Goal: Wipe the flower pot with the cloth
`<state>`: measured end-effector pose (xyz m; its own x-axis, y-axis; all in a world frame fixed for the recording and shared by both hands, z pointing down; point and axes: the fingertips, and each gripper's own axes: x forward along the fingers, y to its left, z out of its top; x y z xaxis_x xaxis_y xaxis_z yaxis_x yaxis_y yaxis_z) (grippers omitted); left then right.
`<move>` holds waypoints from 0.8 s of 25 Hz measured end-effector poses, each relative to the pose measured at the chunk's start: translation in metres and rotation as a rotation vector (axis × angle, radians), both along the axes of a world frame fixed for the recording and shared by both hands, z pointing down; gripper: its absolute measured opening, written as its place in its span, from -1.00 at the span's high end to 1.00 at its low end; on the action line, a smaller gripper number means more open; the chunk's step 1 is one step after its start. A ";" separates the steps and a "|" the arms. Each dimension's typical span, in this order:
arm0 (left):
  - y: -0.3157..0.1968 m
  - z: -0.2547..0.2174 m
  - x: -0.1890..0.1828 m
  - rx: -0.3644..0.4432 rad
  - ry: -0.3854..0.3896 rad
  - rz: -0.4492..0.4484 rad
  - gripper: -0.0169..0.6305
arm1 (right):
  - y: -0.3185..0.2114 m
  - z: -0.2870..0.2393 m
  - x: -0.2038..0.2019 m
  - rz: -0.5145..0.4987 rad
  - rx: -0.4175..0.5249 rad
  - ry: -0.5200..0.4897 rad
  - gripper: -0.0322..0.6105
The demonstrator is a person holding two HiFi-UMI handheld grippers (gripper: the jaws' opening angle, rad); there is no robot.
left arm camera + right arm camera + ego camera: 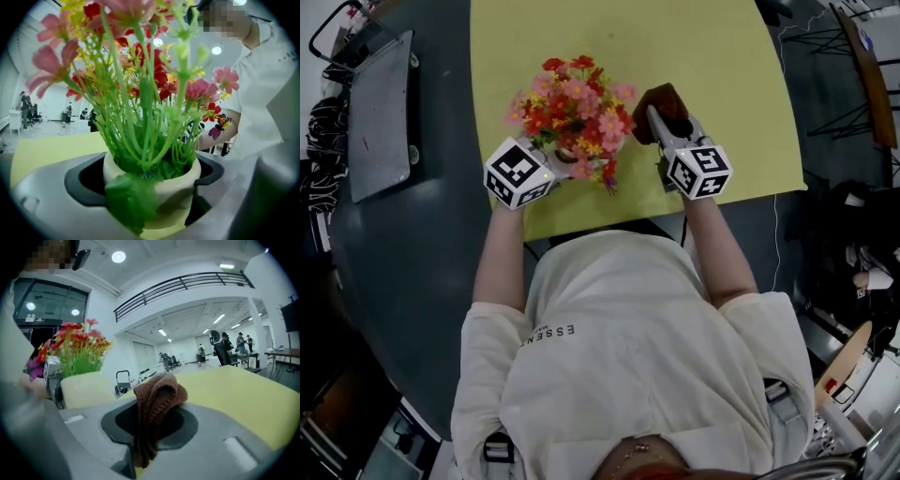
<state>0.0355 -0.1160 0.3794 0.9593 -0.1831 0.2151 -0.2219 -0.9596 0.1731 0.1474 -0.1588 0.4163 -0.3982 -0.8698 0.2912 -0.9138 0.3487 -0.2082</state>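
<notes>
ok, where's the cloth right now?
In the head view the brown cloth sits pinched in the right gripper, over the yellow table, just right of the flower pot that the left gripper grips.

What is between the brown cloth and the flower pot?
Nothing. The right gripper view shows a bare gap between the cloth and the flower pot.

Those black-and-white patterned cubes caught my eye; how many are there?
2. One marker cube sits on the left gripper, which clasps the flower pot; the other on the right gripper, holding the brown cloth.
</notes>
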 end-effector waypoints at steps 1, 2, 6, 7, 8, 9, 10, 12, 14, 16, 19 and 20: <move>0.002 0.012 0.001 0.005 -0.025 0.010 -0.80 | -0.001 0.001 0.004 0.009 -0.004 -0.002 0.72; 0.004 0.024 0.002 0.005 -0.043 0.017 -0.80 | -0.003 0.003 0.007 0.016 -0.009 -0.001 0.73; 0.007 0.066 0.000 -0.006 -0.083 0.016 -0.80 | -0.001 0.016 0.007 0.014 -0.024 0.030 0.72; 0.006 0.076 0.000 -0.004 -0.098 0.015 -0.79 | -0.001 0.019 0.006 0.011 -0.027 0.038 0.72; 0.005 0.086 -0.001 0.000 -0.115 0.016 -0.79 | -0.001 0.023 0.006 0.011 -0.030 0.043 0.72; 0.005 0.096 0.000 0.004 -0.130 0.020 -0.79 | -0.002 0.026 0.006 0.013 -0.035 0.045 0.72; 0.005 0.104 0.000 0.008 -0.139 0.026 -0.79 | -0.002 0.030 0.007 0.018 -0.040 0.045 0.73; 0.009 0.120 0.000 0.004 -0.151 0.035 -0.79 | 0.000 0.038 0.009 0.024 -0.047 0.044 0.73; 0.014 0.135 0.003 -0.007 -0.160 0.040 -0.79 | 0.005 0.043 0.012 0.023 -0.048 0.051 0.72; 0.015 0.147 0.006 -0.007 -0.174 0.043 -0.79 | 0.007 0.047 0.017 0.025 -0.045 0.054 0.72; 0.010 0.157 0.006 -0.006 -0.166 0.040 -0.79 | 0.007 0.051 0.020 0.031 -0.036 0.053 0.72; 0.010 0.158 0.006 -0.012 -0.157 0.038 -0.79 | 0.008 0.054 0.020 0.032 -0.037 0.051 0.72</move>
